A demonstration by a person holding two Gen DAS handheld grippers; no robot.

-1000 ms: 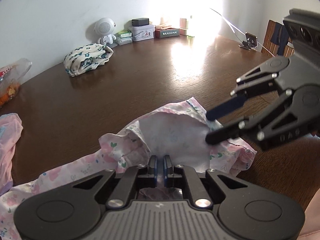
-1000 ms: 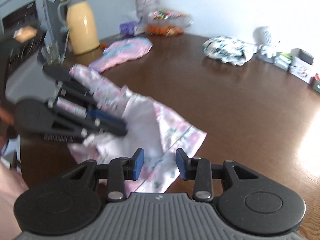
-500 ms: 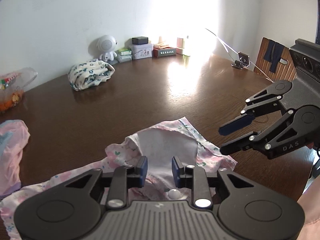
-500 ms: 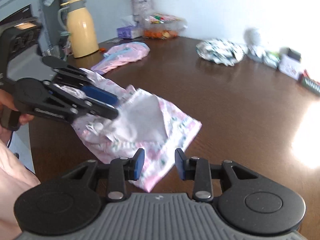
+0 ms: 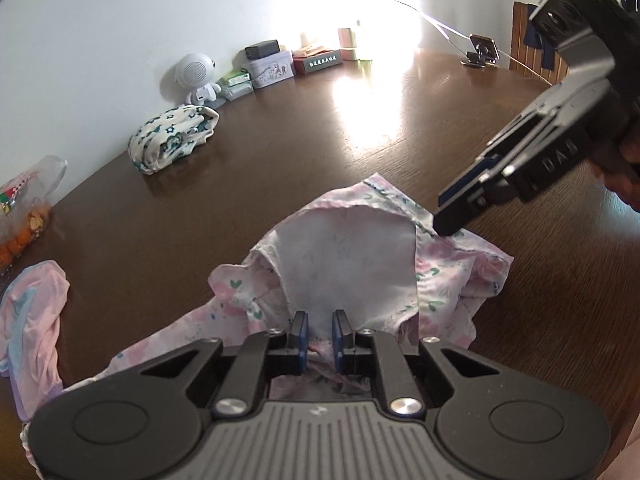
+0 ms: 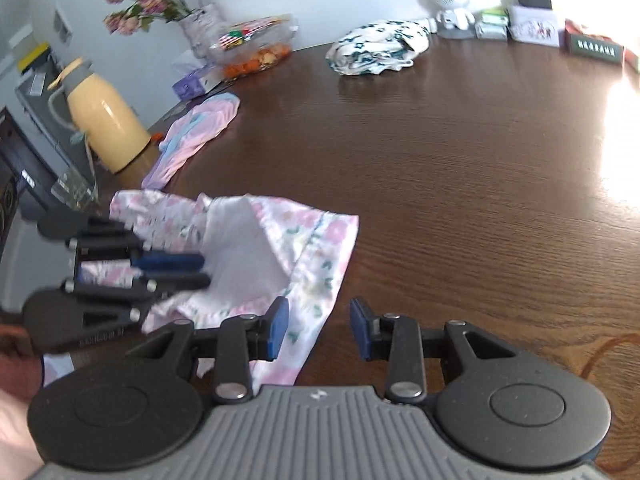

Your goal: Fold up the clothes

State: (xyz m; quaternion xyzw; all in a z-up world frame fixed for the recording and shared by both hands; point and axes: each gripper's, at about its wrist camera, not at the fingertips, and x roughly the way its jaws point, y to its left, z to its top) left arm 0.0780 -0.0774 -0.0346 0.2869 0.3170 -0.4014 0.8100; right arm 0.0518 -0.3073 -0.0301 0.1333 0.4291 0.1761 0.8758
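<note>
A dark wood table [image 5: 280,152] carries several things around the work. Along the far wall stand a white robot speaker [image 5: 196,78], a tin [image 5: 268,68] with a black box on top, and a red box [image 5: 318,62]. A bundled star-print cloth [image 5: 172,138] lies near the speaker. At the left edge sits a clear bag [image 6: 256,46] with orange snacks inside, beside a vase of flowers [image 6: 200,22] and a tissue pack [image 6: 196,80]. A yellow jug [image 6: 104,124] stands at the table's left rim. A second pink garment [image 6: 196,136] lies crumpled between the jug and the work area, clear of it. A chair back [image 5: 532,44] shows beyond the far right edge.

The floral garment [image 5: 352,264] lies rumpled on the table's near side, its pale inside turned up, with nothing resting on it but the grippers.

The left gripper [image 5: 320,334] has its jaws only narrowly apart, having just been closing; a ridge of the garment's cloth sits between them, but whether the pads press on it I cannot tell. In the right view its fingers [image 6: 172,260] lie over the pale lining.

The right gripper [image 6: 318,326] has its jaws apart with nothing clamped; the garment's hem lies under its left finger. In the left view one fingertip touches the garment's far right edge.
</note>
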